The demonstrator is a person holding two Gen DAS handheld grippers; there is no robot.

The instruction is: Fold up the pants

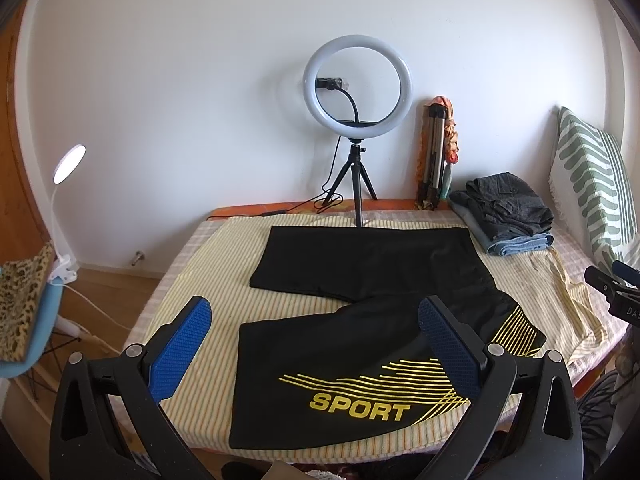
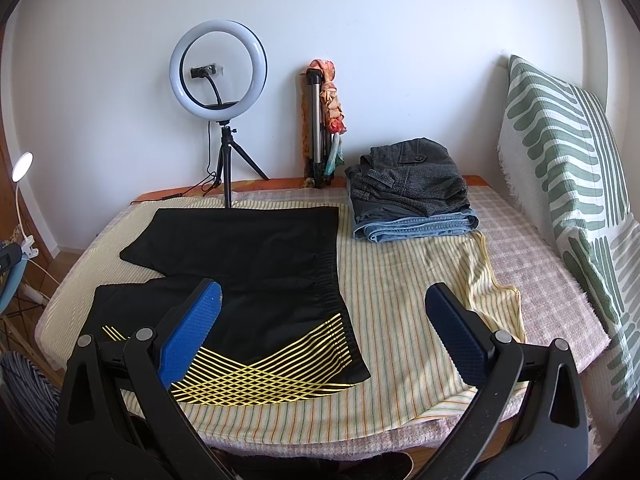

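Observation:
Black sport pants (image 1: 360, 320) with yellow stripes and the word SPORT lie spread flat on the striped cloth of the bed (image 1: 200, 280), legs to the left and waist to the right. They also show in the right wrist view (image 2: 256, 264). My left gripper (image 1: 316, 312) is open and empty above the near leg. My right gripper (image 2: 324, 300) is open and empty above the waistband's near corner. The right gripper's tip shows at the right edge of the left wrist view (image 1: 612, 284).
A ring light on a small tripod (image 1: 357, 84) stands at the far edge by the wall. A folded tripod (image 2: 316, 128) leans on the wall. A pile of folded clothes (image 2: 412, 192) sits at the back right. A green patterned pillow (image 2: 568, 168) stands on the right. A desk lamp (image 1: 68, 164) is clipped to a blue chair on the left.

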